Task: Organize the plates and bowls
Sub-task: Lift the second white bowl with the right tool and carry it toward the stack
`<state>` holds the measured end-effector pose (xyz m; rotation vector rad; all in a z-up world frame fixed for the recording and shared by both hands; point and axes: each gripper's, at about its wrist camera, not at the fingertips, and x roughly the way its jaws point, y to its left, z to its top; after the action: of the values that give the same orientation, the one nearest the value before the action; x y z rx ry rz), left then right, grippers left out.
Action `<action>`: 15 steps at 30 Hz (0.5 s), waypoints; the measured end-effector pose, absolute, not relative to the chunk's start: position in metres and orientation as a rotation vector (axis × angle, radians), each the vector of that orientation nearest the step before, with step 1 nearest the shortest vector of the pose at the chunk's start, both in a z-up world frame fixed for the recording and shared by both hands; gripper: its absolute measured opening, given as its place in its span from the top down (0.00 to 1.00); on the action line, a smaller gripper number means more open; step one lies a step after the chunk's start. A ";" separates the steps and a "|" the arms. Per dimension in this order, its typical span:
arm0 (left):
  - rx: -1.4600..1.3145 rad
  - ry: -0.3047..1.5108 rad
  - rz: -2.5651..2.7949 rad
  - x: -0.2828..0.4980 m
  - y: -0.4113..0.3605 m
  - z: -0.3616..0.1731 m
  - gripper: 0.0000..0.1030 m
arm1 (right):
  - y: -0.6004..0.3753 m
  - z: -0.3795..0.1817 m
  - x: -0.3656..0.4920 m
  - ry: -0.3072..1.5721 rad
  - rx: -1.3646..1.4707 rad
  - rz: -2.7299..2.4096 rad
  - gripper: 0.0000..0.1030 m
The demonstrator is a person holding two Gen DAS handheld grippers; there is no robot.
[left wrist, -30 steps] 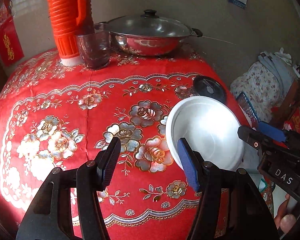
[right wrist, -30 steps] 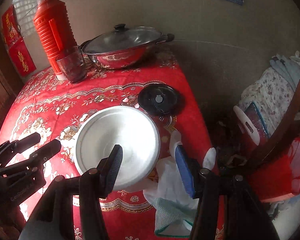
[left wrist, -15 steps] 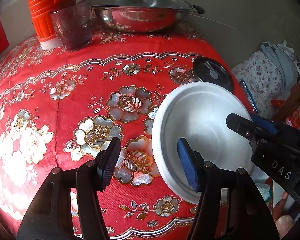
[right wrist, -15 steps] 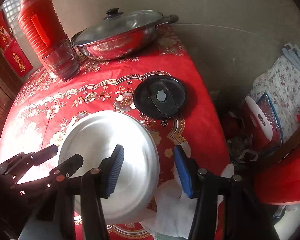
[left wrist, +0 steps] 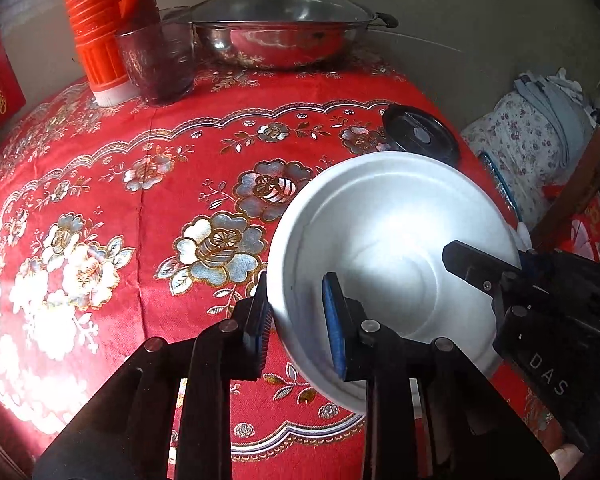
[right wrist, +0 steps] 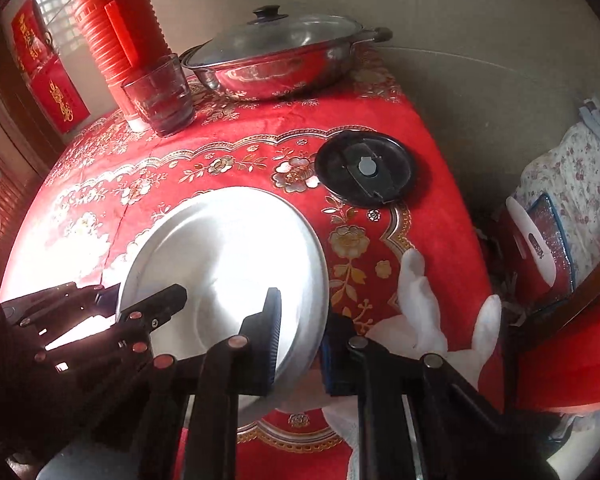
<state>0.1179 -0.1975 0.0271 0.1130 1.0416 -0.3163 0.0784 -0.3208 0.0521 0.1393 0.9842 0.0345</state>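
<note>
A white metal bowl sits on the red flowered tablecloth near the table's front right. My left gripper straddles its left rim. Its jaws are closing, with one pad against the outer wall and the blue pad on the inner wall. My right gripper is shut on the bowl's right rim, which is pinched between its pads. Each gripper also shows in the other's view: the right gripper reaches in over the far rim, and the left gripper sits on the opposite rim.
At the back stand a lidded steel wok, a drinking glass and a red thermos. A black round lid lies just beyond the bowl. White cloth hangs at the table's right edge, with clutter on the floor beyond.
Both grippers came down onto the bowl. Their jaws, open a second ago, have narrowed onto opposite rims.
</note>
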 end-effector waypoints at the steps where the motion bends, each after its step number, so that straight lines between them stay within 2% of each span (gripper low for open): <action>1: 0.112 1.036 -0.315 0.114 -0.193 0.030 0.76 | -0.317 0.053 0.076 0.984 0.136 0.038 0.85; 7: 0.094 1.028 -0.293 0.094 -0.164 0.040 0.76 | -0.290 0.057 0.062 0.978 0.120 0.082 0.85; 15: 0.019 1.074 -0.298 0.091 -0.146 0.029 0.77 | -0.282 0.052 0.056 0.997 0.124 0.068 0.85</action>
<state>0.0913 -0.1455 0.0287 0.0195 1.0741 -0.2980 0.0560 -0.2823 0.0523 0.1241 0.9968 0.0679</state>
